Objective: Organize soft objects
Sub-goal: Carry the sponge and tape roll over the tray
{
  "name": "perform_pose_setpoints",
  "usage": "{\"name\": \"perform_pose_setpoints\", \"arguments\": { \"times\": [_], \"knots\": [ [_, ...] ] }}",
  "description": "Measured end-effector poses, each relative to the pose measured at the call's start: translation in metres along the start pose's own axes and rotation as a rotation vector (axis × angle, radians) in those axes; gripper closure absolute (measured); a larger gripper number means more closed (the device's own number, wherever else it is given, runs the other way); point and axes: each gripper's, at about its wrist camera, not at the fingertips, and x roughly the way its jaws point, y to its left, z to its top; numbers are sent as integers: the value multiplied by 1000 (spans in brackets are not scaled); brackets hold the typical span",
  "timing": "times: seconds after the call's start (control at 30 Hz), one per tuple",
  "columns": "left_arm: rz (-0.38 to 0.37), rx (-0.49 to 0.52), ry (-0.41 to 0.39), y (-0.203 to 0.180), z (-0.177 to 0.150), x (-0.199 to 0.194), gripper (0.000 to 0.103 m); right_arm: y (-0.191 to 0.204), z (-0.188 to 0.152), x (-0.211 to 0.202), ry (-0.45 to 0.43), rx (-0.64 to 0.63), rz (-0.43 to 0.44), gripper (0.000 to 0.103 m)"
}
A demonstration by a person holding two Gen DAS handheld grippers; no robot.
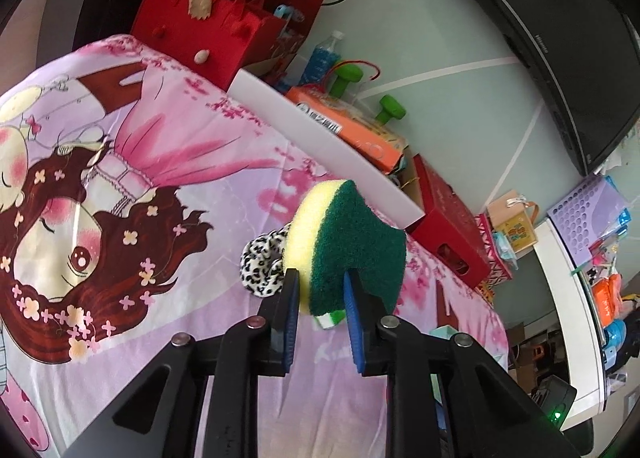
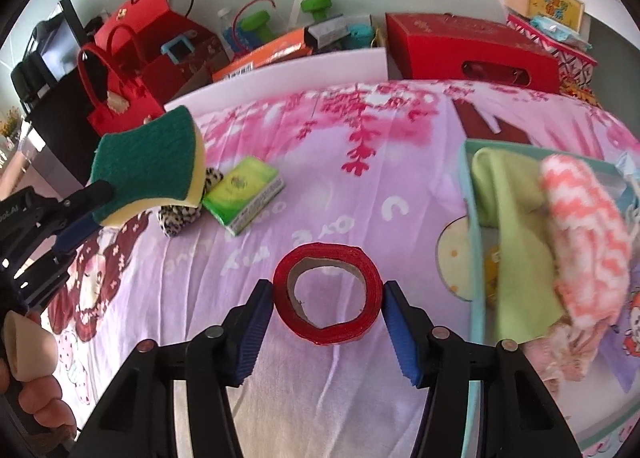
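Observation:
My left gripper is shut on a yellow and green sponge and holds it above the pink cartoon sheet. In the right wrist view the sponge hangs at the left in that gripper. Under it lie a leopard-print scrunchie and a green tissue pack. My right gripper has both blue pads pressed on the sides of a red tape roll. At the right, a teal box holds a green cloth and a pink-white fuzzy sock.
A white board runs along the far edge of the sheet. Beyond it stand a red felt bag, an orange carton, a red box and green dumbbells. A person's hand shows at the lower left.

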Motion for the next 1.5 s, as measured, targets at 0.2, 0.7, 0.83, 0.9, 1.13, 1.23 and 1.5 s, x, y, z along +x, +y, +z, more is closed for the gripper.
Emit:
{"name": "perform_pose_setpoints", "arguments": {
  "times": [0.2,0.7,0.83,0.9,1.13,1.23,1.5],
  "knots": [
    [-30,18,-26,-14,1,-13,81,-11,4,-14,-33,26,-6,44],
    [-162,110,0,-74,-16,-18,81,-75,12,-74,-163,136,-114,44],
    [-188,147,35,-94,-27,-9,80,-97,11,-88,-188,173,-146,44],
    [-199,162,51,-102,-33,-5,80,-111,10,-94,-199,198,-172,44],
    [-235,235,133,-138,-61,15,80,-162,3,-102,-195,307,-221,44],
    [-246,259,166,-151,-75,27,80,-178,-1,-102,-188,340,-230,44],
    [-228,295,255,-166,-107,60,80,-196,-7,-91,-154,366,-233,44]
  ]
}}
